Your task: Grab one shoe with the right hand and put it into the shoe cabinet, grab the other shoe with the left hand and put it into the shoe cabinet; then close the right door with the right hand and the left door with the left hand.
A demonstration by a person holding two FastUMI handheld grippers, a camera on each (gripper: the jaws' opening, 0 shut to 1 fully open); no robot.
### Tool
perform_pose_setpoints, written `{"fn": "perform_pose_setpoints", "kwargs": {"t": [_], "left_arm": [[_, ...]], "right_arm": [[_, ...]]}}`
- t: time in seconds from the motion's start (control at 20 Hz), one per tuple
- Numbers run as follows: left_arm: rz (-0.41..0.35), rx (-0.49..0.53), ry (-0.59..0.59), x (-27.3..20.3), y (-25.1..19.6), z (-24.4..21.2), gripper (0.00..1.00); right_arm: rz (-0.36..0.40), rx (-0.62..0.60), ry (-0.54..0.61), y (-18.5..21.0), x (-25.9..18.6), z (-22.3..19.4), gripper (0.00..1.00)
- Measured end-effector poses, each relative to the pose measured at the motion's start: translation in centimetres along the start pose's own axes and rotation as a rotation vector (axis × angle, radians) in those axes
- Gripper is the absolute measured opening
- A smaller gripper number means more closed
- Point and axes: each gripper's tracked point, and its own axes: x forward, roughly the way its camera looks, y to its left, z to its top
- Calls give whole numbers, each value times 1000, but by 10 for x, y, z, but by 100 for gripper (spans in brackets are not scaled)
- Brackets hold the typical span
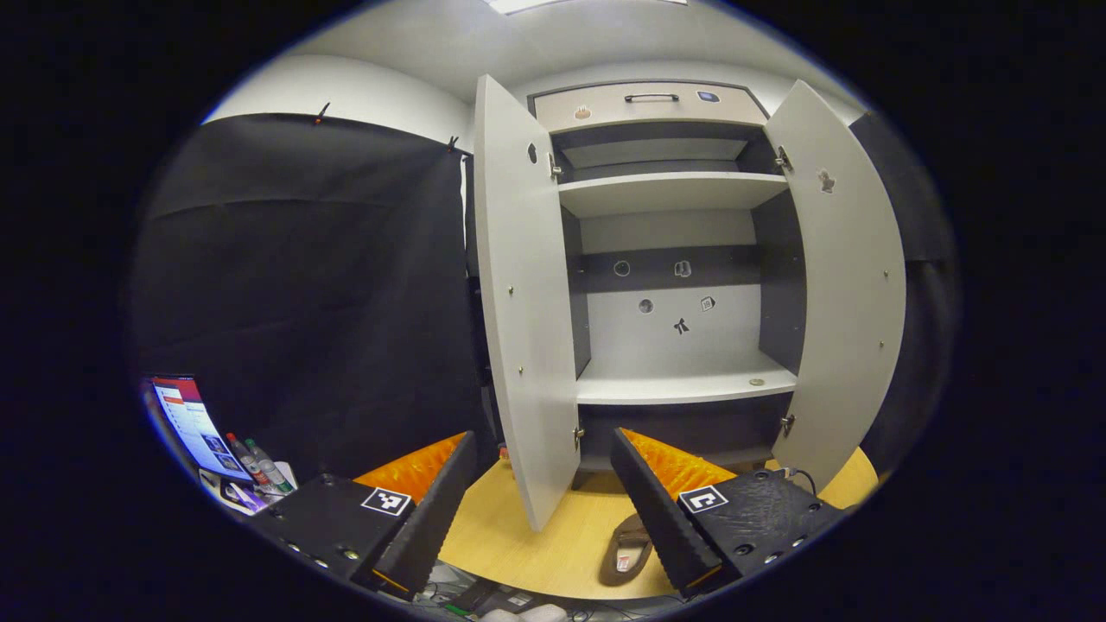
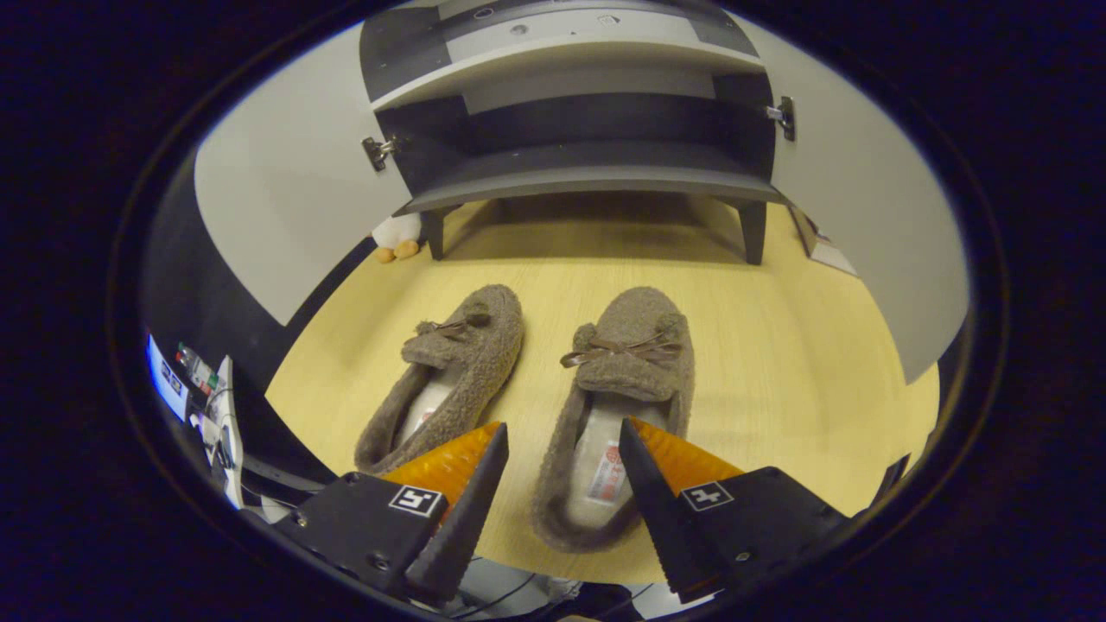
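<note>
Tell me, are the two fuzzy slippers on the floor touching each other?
Apart. The right gripper view shows a strip of bare wooden floor between the left slipper and the right slipper along their whole length.

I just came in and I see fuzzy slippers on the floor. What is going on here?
A person is holding two grippers to tidy slippers into the shoe cabinet. Both cabinet doors stand open and its shelves hold no shoes yet. The two slippers sit side by side on the wooden floor in front of it. The right gripper is open, with its fingers on either side of the right slipper, not gripping it yet. The left slipper lies untouched, and the left gripper is open and empty, facing the cabinet.
</note>
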Motion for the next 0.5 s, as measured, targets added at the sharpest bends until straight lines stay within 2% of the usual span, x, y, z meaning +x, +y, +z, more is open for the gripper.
{"fn": "perform_pose_setpoints", "kwargs": {"t": [0.25,0.35,0.4,0.45,0.5], "left_arm": [[37,8,13,11,-3,-2,97],[38,14,17,14,-3,-4,96],[39,16,17,16,-3,-5,96],[35,14,17,17,-3,-6,96],[29,11,21,17,-3,-7,96]], "right_arm": [[-10,30,1,-6,39,18,82],[-21,47,-2,-11,49,22,76],[-30,48,-13,-15,53,24,68],[-44,43,-22,-21,53,26,55],[-37,44,-27,-21,53,28,37]]}}
